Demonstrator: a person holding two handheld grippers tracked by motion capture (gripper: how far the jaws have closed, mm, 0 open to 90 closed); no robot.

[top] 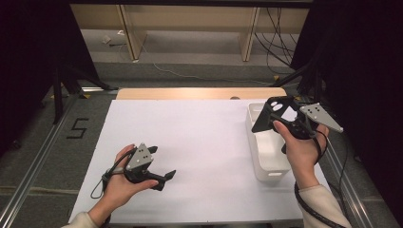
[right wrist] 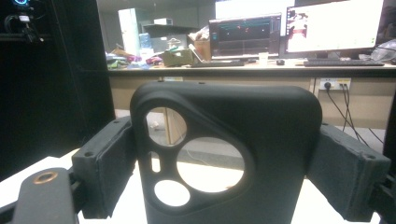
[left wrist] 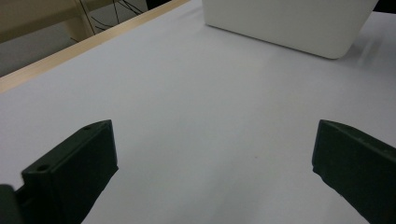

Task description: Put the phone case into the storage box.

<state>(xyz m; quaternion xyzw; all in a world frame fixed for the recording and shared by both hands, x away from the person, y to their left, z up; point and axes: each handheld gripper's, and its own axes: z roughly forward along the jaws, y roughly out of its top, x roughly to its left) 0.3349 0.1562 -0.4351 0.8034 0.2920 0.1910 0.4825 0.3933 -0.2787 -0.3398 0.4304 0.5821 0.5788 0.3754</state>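
A black phone case (right wrist: 224, 154) with round camera cut-outs stands upright between the jaws of my right gripper (right wrist: 226, 172), which is shut on its two side edges. In the high view the right gripper (top: 275, 116) holds the phone case (top: 272, 113) up in the air over the white bin (top: 266, 152) at the table's right side. My left gripper (top: 164, 175) rests low over the white table cover near the front left, its jaws pointing right. Seen from the left gripper view, the left gripper (left wrist: 215, 163) stands wide open with bare white surface between its jaws.
The white bin (left wrist: 285, 23) lies ahead of the left gripper. A wooden table edge (top: 199, 93) runs along the back of the white cover (top: 190, 142). Desks with monitors (right wrist: 299, 28) stand beyond the table. Dark curtains flank both sides.
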